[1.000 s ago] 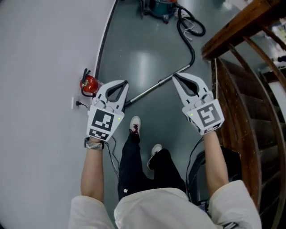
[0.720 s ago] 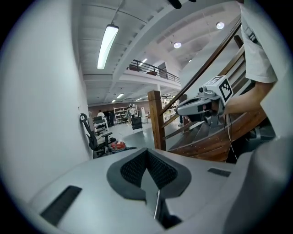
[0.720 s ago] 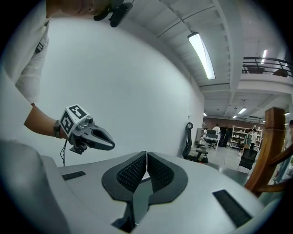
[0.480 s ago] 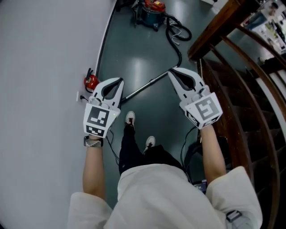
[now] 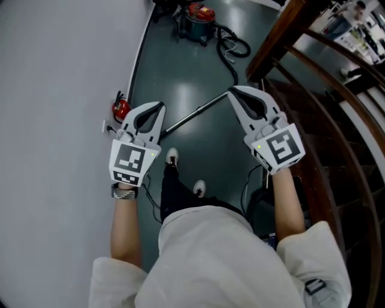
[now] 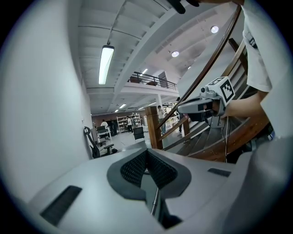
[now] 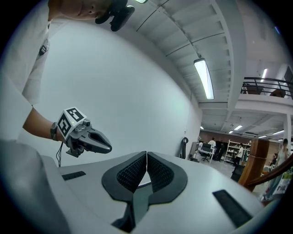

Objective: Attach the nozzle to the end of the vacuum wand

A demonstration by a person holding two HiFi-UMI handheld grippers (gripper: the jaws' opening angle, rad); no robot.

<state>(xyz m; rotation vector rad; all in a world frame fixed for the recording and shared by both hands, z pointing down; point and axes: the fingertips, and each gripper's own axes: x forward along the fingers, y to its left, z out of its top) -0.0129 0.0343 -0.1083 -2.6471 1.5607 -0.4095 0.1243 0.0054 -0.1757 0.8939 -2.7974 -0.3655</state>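
My left gripper (image 5: 159, 106) and right gripper (image 5: 232, 90) both shut, nothing in them, held above the vacuum wand (image 5: 192, 114) lying on the floor (image 5: 180, 66), white wall (image 5: 54, 66) edging its left, wooden stair rail (image 5: 283, 36) close on its right, open floor beyond it toward the vacuum canister (image 5: 195, 18)

The left hand-held gripper (image 5: 157, 106) and the right hand-held gripper (image 5: 232, 90) have been raised well clear of the floor. The vacuum wand (image 5: 192, 114), the shoes (image 5: 172, 157) and the red object (image 5: 121, 109) by the wall are now seen smaller, farther below. More of the vacuum canister (image 5: 196, 19) has been brought into view at the top.
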